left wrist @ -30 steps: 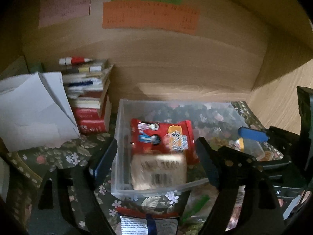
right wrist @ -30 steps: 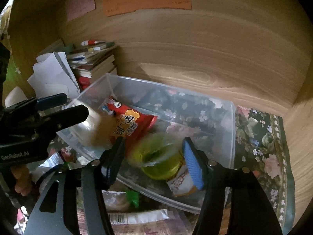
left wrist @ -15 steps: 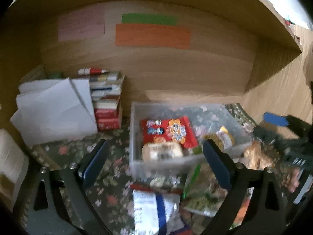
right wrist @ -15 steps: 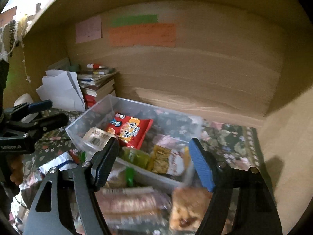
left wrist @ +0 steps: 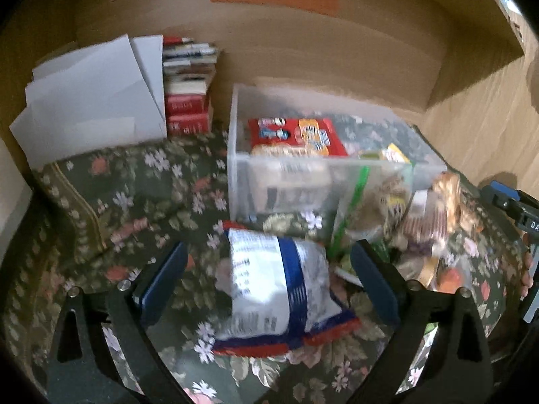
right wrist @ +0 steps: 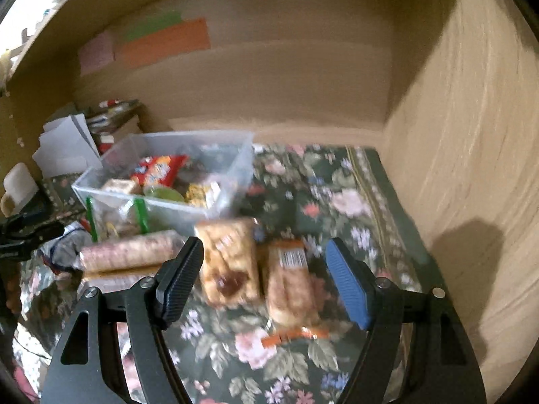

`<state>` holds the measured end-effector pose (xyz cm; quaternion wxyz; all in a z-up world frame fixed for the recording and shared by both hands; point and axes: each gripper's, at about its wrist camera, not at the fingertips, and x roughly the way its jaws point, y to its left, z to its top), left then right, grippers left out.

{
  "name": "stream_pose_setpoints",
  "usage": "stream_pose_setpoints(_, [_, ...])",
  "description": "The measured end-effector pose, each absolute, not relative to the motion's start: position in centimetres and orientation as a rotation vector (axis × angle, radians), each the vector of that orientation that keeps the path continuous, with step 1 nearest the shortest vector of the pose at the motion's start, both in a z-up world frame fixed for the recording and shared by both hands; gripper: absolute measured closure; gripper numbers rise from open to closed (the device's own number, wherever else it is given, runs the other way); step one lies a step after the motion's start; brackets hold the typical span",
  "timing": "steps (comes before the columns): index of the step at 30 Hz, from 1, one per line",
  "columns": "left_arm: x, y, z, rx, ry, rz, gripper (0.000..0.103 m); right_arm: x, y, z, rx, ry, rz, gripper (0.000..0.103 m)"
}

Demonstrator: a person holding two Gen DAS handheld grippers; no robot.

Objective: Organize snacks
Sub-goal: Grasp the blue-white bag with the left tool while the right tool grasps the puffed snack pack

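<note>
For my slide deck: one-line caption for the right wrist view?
Open right gripper over two wrapped pastries on floral cloth, clear bin of snacks behind.

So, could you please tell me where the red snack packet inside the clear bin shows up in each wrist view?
Left wrist: red snack packet upper centre, at the bin's back.
Right wrist: red snack packet left of centre.
Shared landmark: clear bin.
</note>
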<state>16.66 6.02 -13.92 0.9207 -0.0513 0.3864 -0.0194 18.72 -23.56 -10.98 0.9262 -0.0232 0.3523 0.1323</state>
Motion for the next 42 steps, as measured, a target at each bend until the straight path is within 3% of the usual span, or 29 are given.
stream_pose_setpoints(7, [16.7, 5.5, -16.2, -0.087, 0.840, -0.033, 0.005, 18.9, -22.3, -12.8, -0.059, 0.758, 0.324, 0.031])
stream_pose_setpoints(11, [17.0, 5.8, -17.5, -0.102, 0.877, -0.052, 0.028, 19.9, -21.4, -14.0, -0.066, 0.784, 0.333, 0.031])
stream_pose_setpoints(12, [17.1, 5.9, -17.6, -0.108, 0.875, -0.049, 0.028, 20.2, -21.1, -14.1, -0.064, 0.791, 0.333, 0.031])
stream_pose_setpoints(14, [16.9, 6.1, -17.7, -0.114, 0.859, -0.045, 0.029, 20.8, -21.0, -14.7, -0.054, 0.808, 0.336, 0.036])
stream_pose_setpoints(18, [16.2, 6.2, -17.3, -0.116, 0.837, -0.038, 0.037, 21.1, -20.5, -15.1, -0.069, 0.822, 0.357, 0.059])
stream_pose_setpoints(20, [16.1, 6.4, -16.7, -0.119, 0.827, -0.033, 0.041, 21.0, -20.3, -15.1, -0.078, 0.815, 0.351, 0.061])
stream_pose_setpoints(30, [14.1, 7.6, -12.9, -0.123, 0.750, -0.011, 0.044, 19.9, -21.0, -13.5, -0.077, 0.752, 0.335, 0.062])
stream_pose_setpoints(42, [14.2, 6.9, -7.4, -0.099, 0.618, -0.006, 0.044, 18.3, -20.5, -7.7, -0.061, 0.577, 0.354, 0.062])
